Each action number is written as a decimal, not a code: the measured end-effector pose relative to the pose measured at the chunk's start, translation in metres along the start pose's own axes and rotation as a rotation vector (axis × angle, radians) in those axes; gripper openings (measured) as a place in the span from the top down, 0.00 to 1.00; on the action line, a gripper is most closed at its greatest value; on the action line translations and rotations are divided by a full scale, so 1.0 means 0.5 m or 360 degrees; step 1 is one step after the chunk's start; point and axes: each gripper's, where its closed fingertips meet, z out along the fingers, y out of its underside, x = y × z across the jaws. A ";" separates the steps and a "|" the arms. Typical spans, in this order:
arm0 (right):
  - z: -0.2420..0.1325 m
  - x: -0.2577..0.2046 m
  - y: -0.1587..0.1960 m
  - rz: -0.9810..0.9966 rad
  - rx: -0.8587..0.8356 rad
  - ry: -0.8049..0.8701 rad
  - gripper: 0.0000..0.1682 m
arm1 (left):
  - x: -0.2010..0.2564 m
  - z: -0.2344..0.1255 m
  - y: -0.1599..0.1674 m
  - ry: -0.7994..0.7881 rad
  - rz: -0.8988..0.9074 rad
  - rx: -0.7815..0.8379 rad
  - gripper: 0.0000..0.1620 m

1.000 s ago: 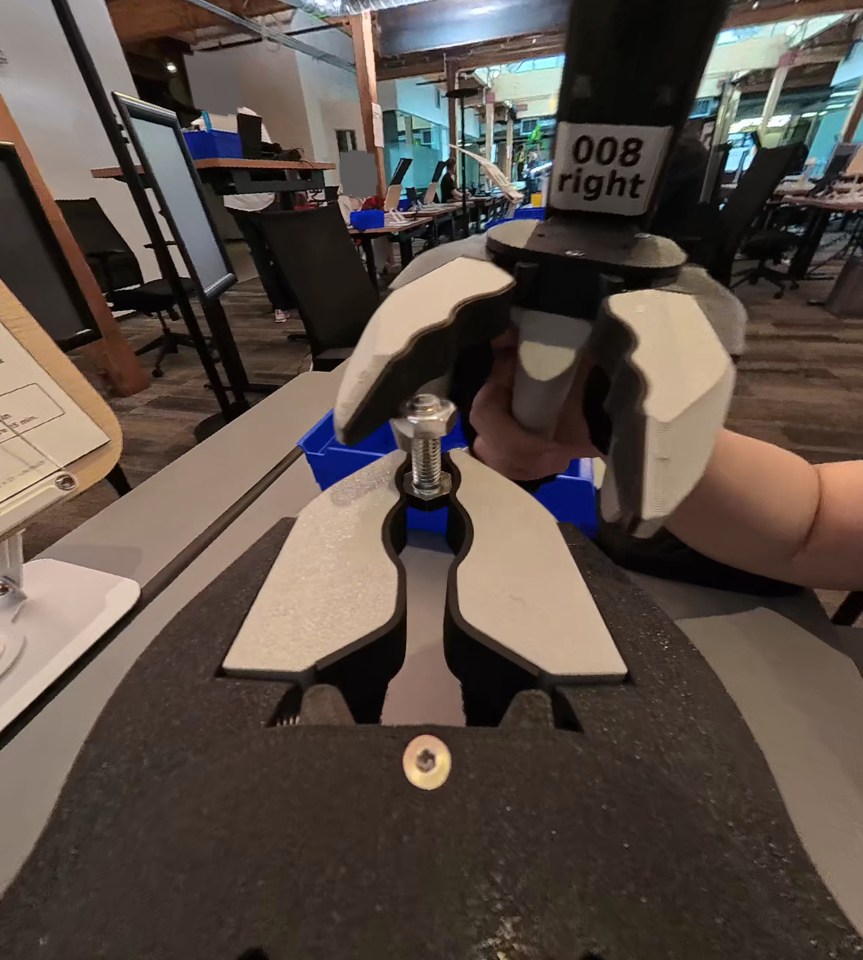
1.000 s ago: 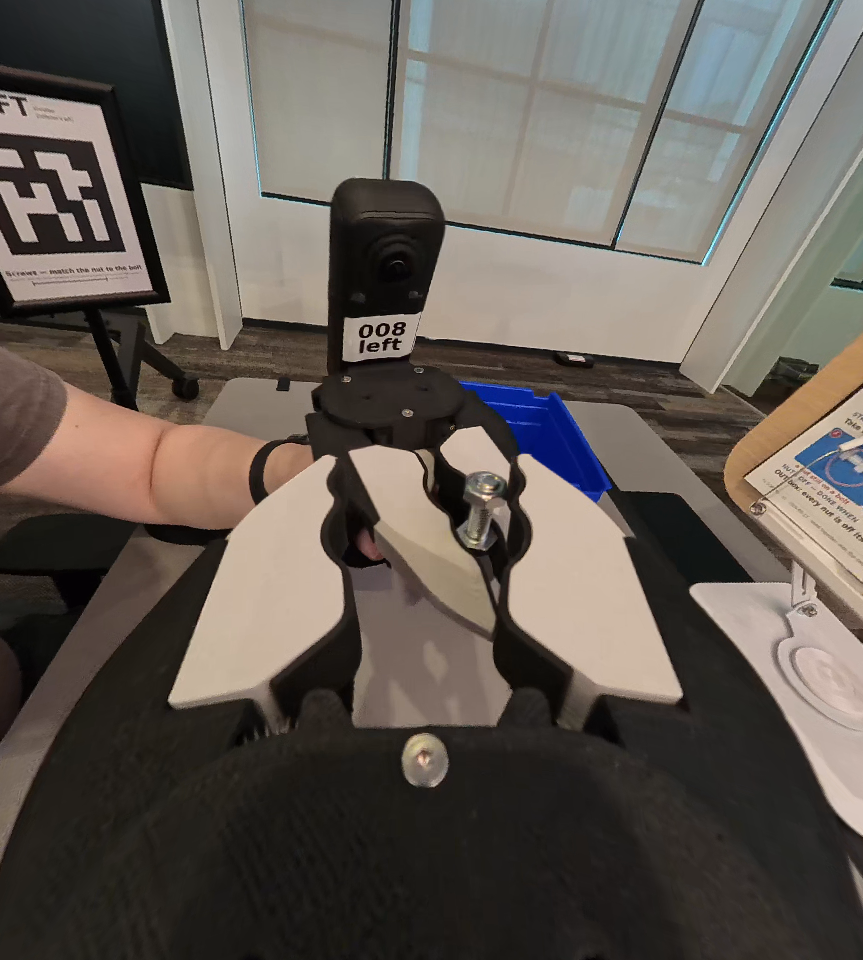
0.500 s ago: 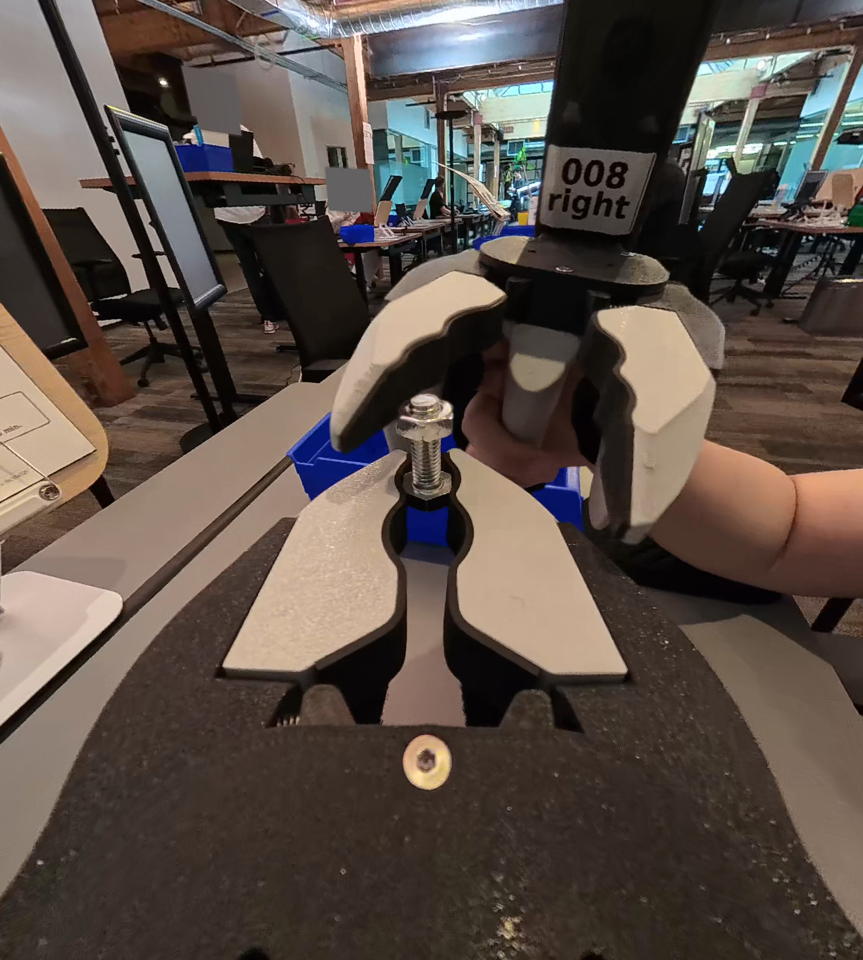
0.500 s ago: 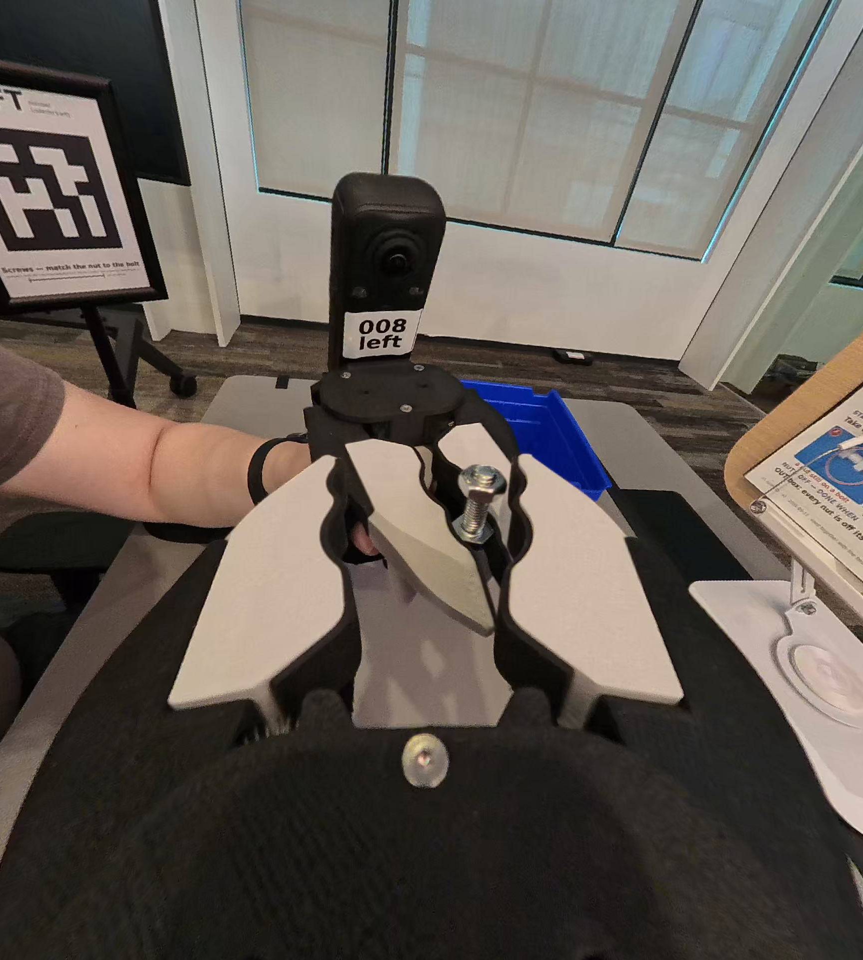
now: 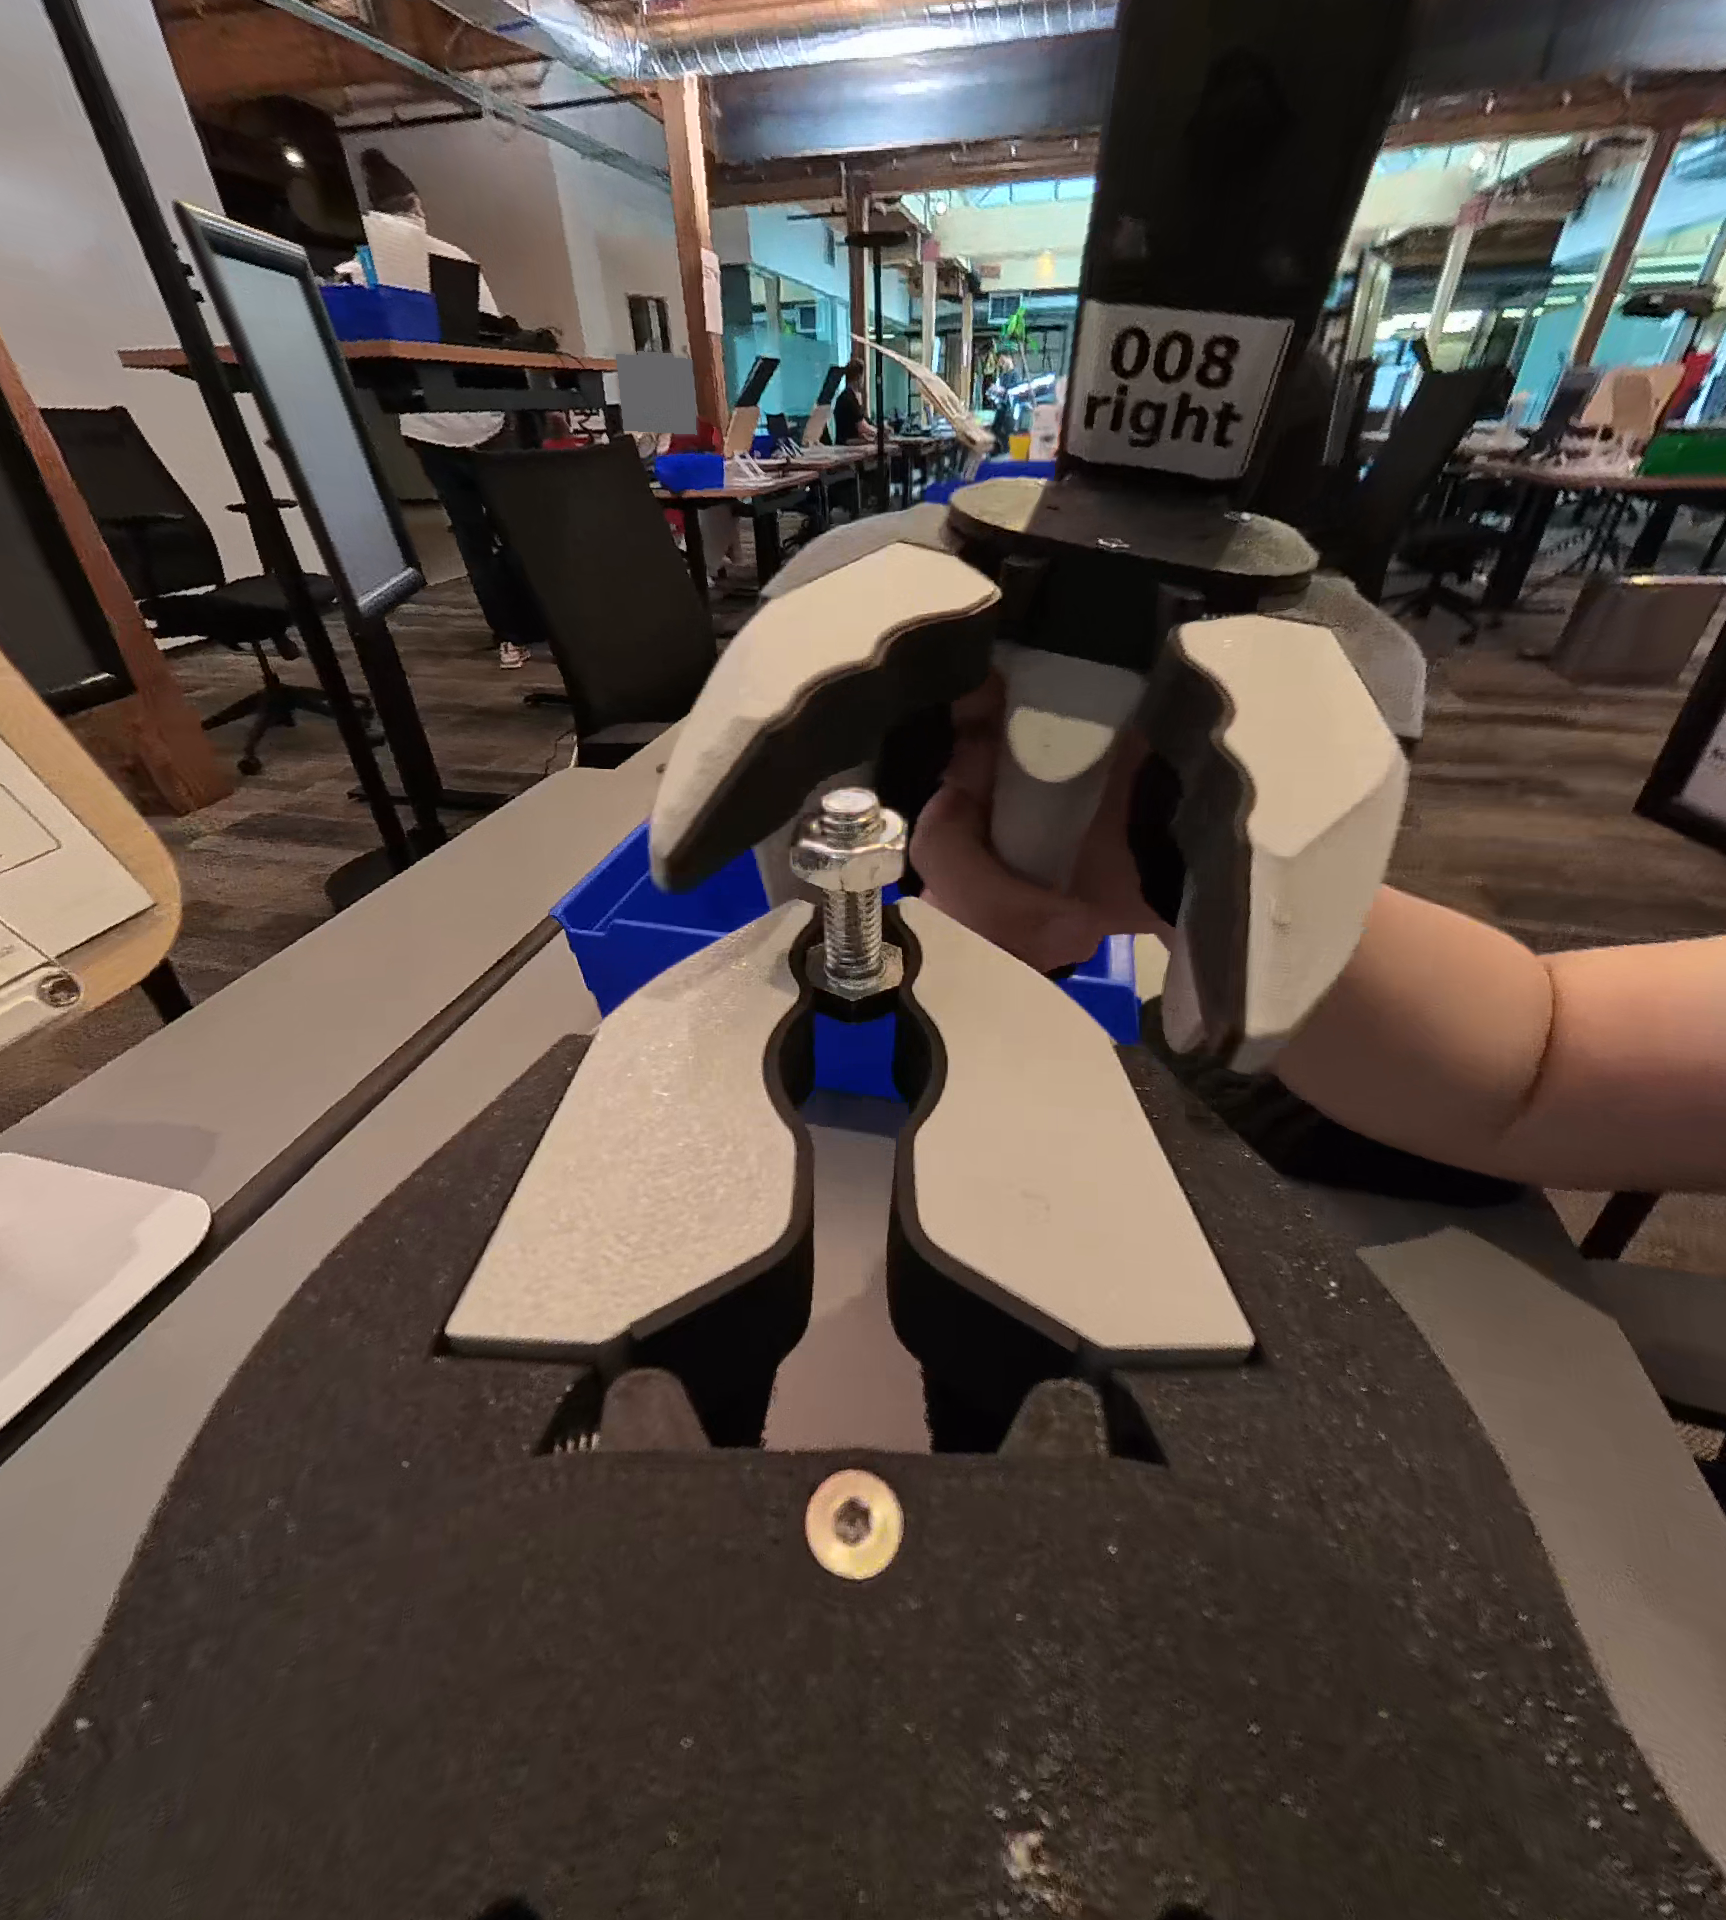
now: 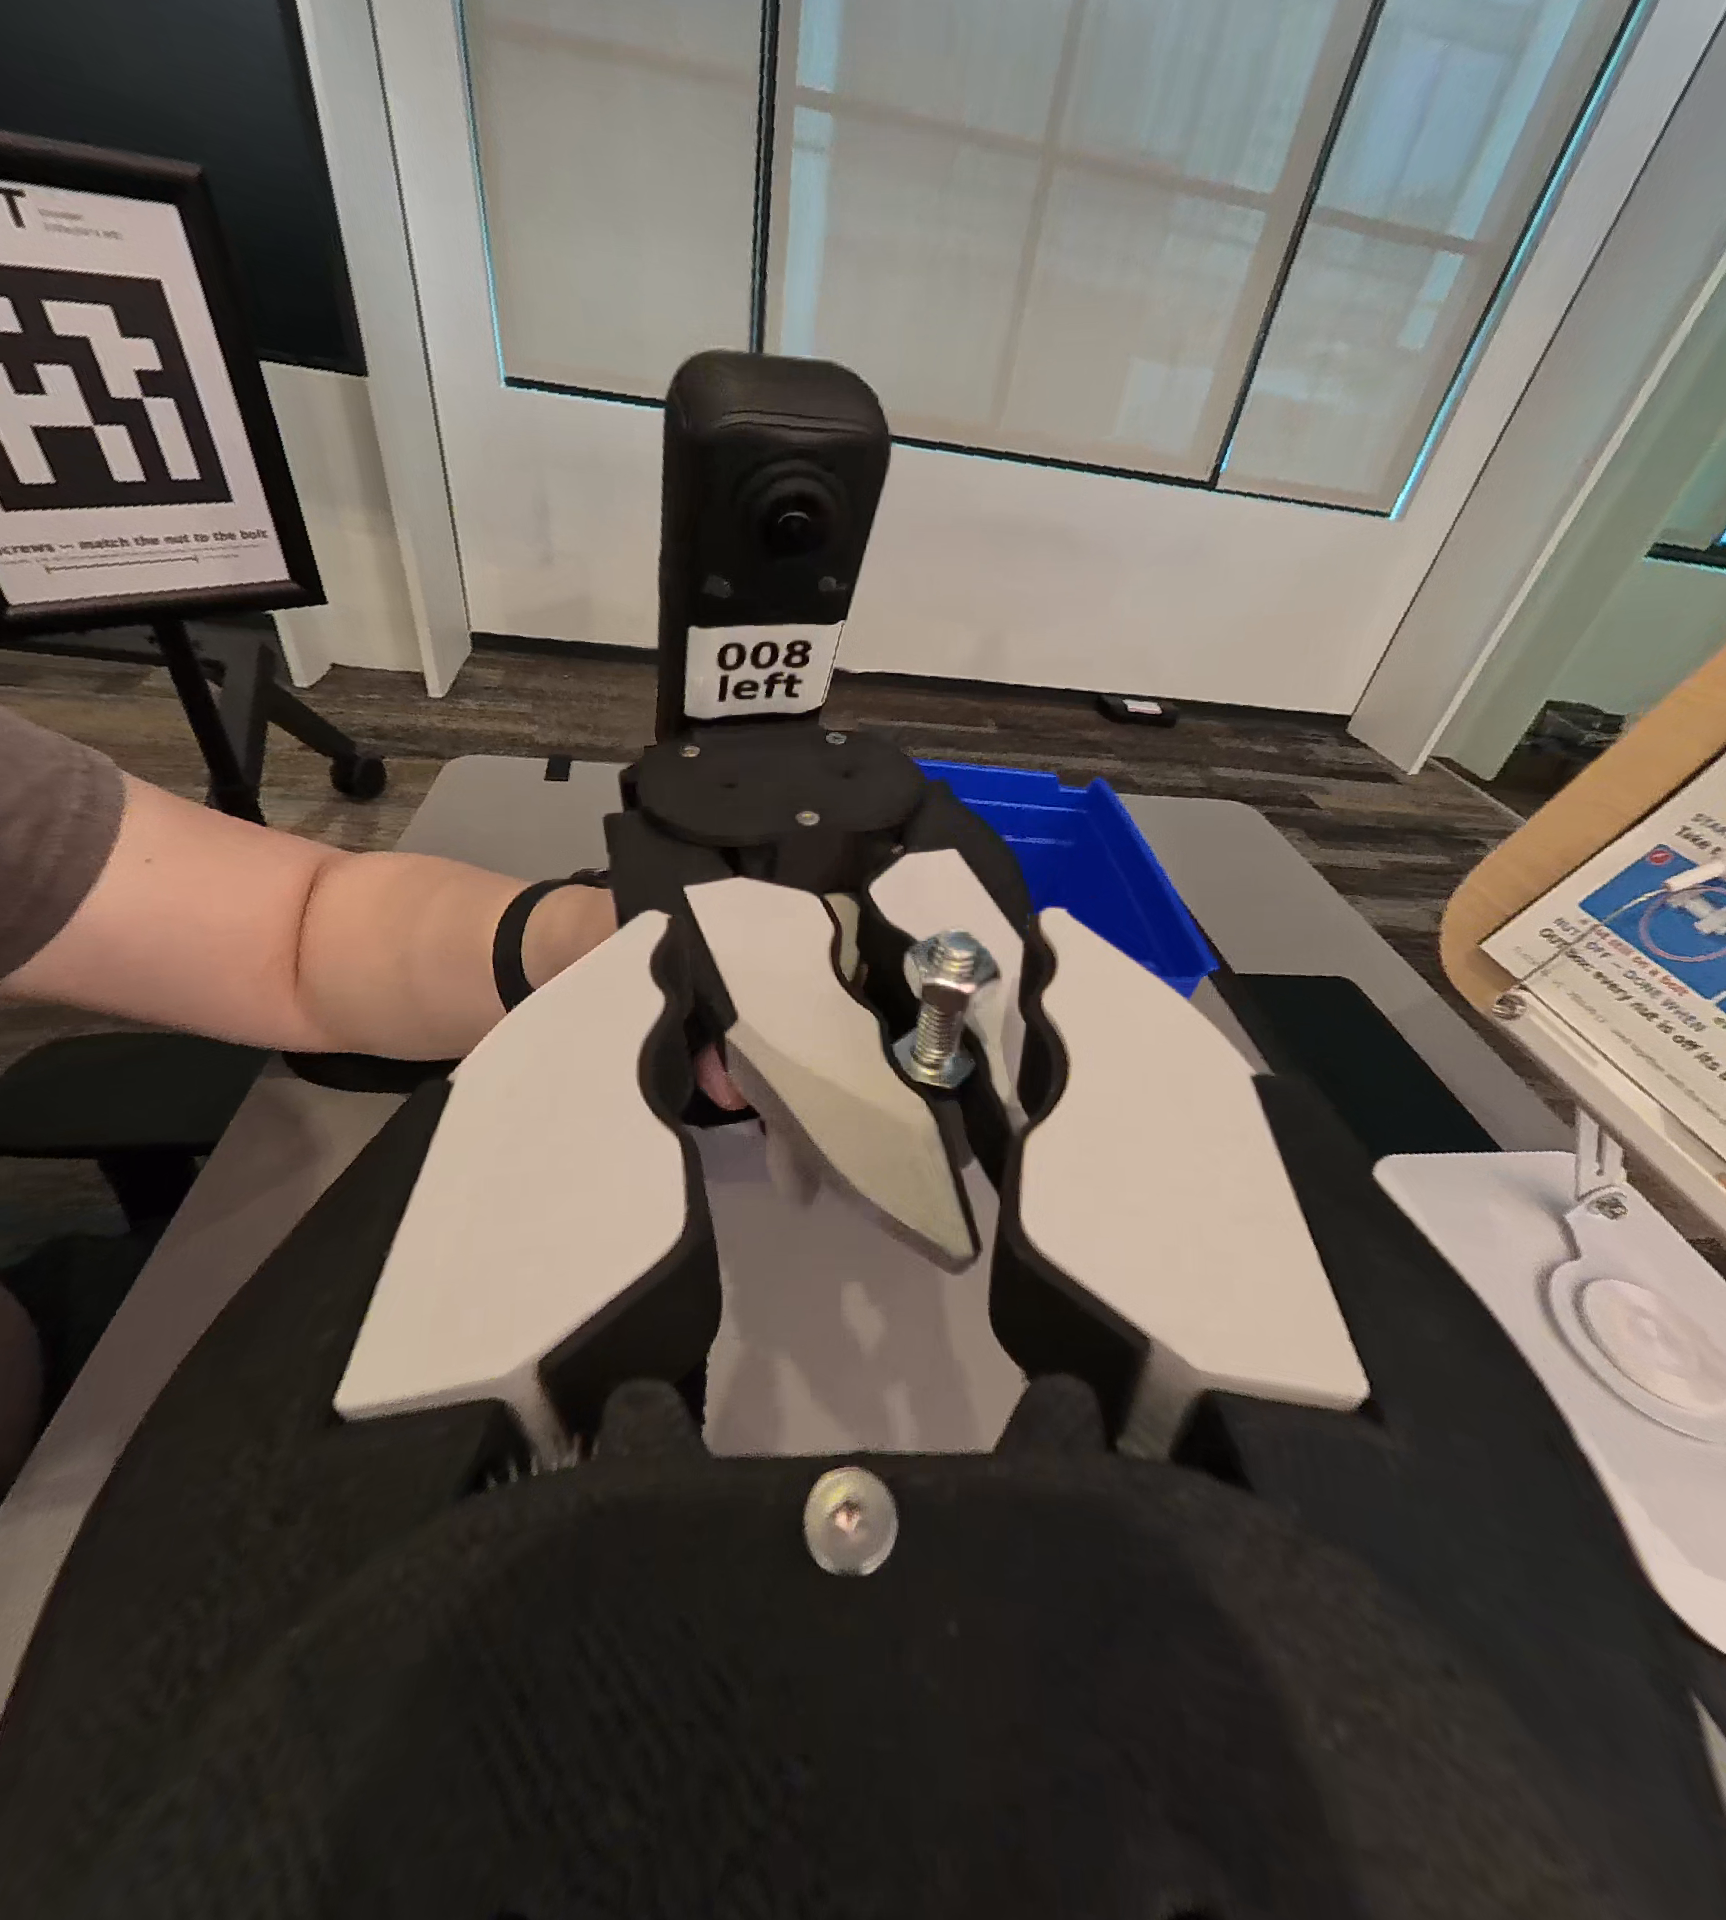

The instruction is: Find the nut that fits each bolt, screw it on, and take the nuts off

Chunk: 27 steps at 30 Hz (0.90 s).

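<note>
The grey surface fills the bottom of both views, and on it sits the blue bin, toward the far edge as the right wrist view has it, with a white stand base at the right edge. Above the surface, the two tools meet nose to nose. The left hand-held gripper has its fingers drawn together and clamped low on the bolt, holding it upright with the threads bare in the middle. The right hand-held gripper has its fingers spread wide apart, straddling the other tool's tips, and it grips nothing at all. Up at the free end of the bolt sits the nut, apparently only a few turns on, with a second hex, likely the bolt's head, down at the clamped end. By my read, the match has been found for this bolt and the nut is either just started or almost wound off; the pictures cannot say which way it is turning. What is left, I judge, is to close on that nut, finish the spin, and free it. No other bolts or nuts show, so the overall count stays unknown.
</note>
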 end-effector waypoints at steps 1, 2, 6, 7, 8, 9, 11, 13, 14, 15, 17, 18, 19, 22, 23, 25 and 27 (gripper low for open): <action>0.004 -0.005 0.004 0.0000 -0.0018 -0.0021 0.62 | -0.002 0.001 0.002 -0.0022 0.0014 -0.0008 0.94; 0.005 -0.007 0.007 -0.0014 -0.0041 -0.0023 0.61 | -0.008 -0.001 0.002 -0.0045 0.0017 -0.0006 0.94; -0.012 -0.008 0.000 -0.0061 -0.0066 -0.0013 0.68 | -0.041 -0.023 -0.012 -0.0116 -0.0071 0.0061 0.94; -0.017 -0.017 -0.008 -0.0040 -0.0036 -0.0061 0.69 | -0.046 -0.027 -0.015 -0.0114 -0.0100 0.0076 0.94; -0.021 -0.020 -0.016 -0.0017 -0.0006 -0.0080 0.69 | -0.049 -0.031 -0.018 -0.0114 -0.0118 0.0093 0.94; -0.022 -0.019 -0.021 -0.0009 0.0009 -0.0068 0.69 | -0.050 -0.032 -0.020 -0.0112 -0.0125 0.0100 0.94; -0.020 -0.011 -0.018 -0.0025 -0.0007 -0.0017 0.69 | -0.045 -0.031 -0.021 -0.0095 -0.0116 0.0095 0.94; -0.015 -0.004 -0.010 -0.0039 -0.0031 0.0016 0.68 | -0.036 -0.027 -0.021 -0.0079 -0.0094 0.0086 0.94; -0.012 -0.003 -0.007 -0.0035 -0.0030 0.0018 0.68 | -0.030 -0.023 -0.019 -0.0059 -0.0084 0.0073 0.94; -0.011 -0.001 -0.006 -0.0028 -0.0025 0.0025 0.68 | -0.027 -0.021 -0.018 -0.0052 -0.0076 0.0067 0.94; -0.013 0.007 -0.008 -0.0019 -0.0002 0.0049 0.70 | -0.020 -0.021 -0.019 -0.0020 -0.0069 0.0077 0.94; -0.015 0.010 -0.009 -0.0002 0.0007 0.0051 0.71 | -0.017 -0.020 -0.020 -0.0002 -0.0071 0.0078 0.94; -0.017 0.013 -0.010 0.0020 0.0015 0.0056 0.72 | -0.018 -0.020 -0.019 -0.0011 -0.0070 0.0076 0.94; -0.021 0.025 -0.008 0.0067 0.0033 0.0078 0.82 | -0.013 -0.019 -0.021 0.0004 -0.0057 0.0074 0.94; -0.021 0.026 -0.006 0.0083 0.0032 0.0074 0.85 | -0.012 -0.019 -0.021 0.0007 -0.0051 0.0073 0.94; -0.017 0.027 0.000 0.0112 0.0021 0.0060 0.86 | -0.006 -0.018 -0.021 0.0025 -0.0036 0.0071 0.94; -0.013 0.028 0.006 0.0119 -0.0001 0.0062 0.91 | -0.001 -0.015 -0.020 0.0034 -0.0013 0.0060 0.94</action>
